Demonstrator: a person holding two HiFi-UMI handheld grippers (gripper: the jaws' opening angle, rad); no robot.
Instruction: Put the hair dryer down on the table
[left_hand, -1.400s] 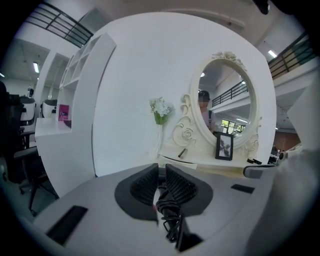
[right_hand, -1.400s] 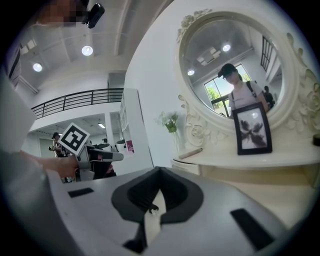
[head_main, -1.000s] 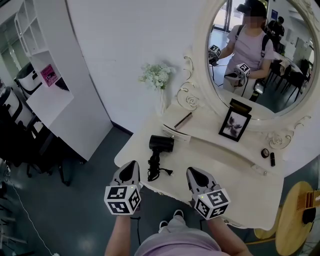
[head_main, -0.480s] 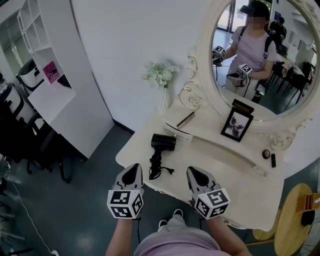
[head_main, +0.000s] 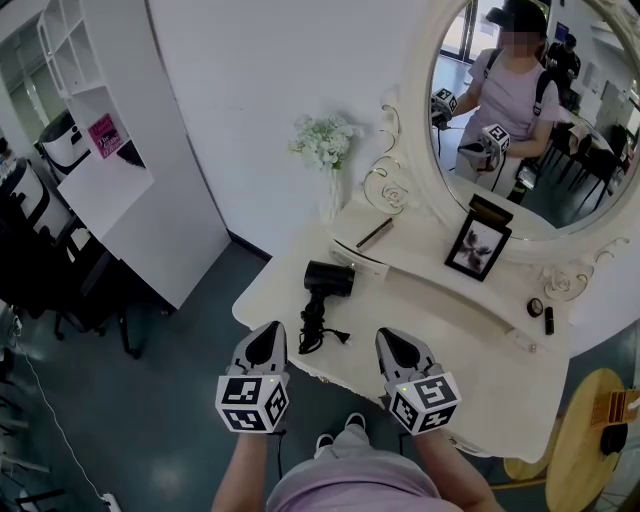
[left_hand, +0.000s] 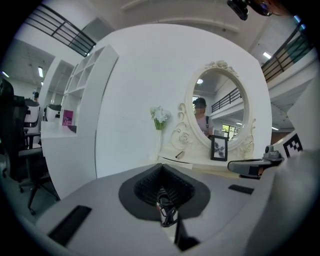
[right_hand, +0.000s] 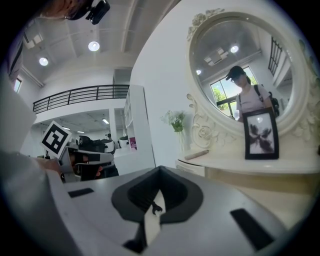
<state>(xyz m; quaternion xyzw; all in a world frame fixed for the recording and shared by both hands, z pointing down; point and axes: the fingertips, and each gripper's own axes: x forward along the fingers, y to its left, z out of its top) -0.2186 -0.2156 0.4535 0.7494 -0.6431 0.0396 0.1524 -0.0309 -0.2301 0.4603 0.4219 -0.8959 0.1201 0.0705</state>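
Hair dryer (head_main: 328, 279) lies near table (head_main: 450, 330) front-left edge.

The left gripper (left_hand: 162, 172) fills the lower half of its own view, its grey jaws drawn together to a point, with only a thin slit where a dark wiry thing (left_hand: 167, 212) shows, too small to name. Beyond the tip stands the cream desk (left_hand: 200, 165) with its oval mirror (left_hand: 220, 107), a person's reflection in the glass. White flowers (left_hand: 160, 116) stand left of the mirror, and a picture frame (left_hand: 218, 148) leans below it. The right gripper (left_hand: 235, 166) pokes in from the right. A white shelf unit (left_hand: 75, 100) stands at the left.
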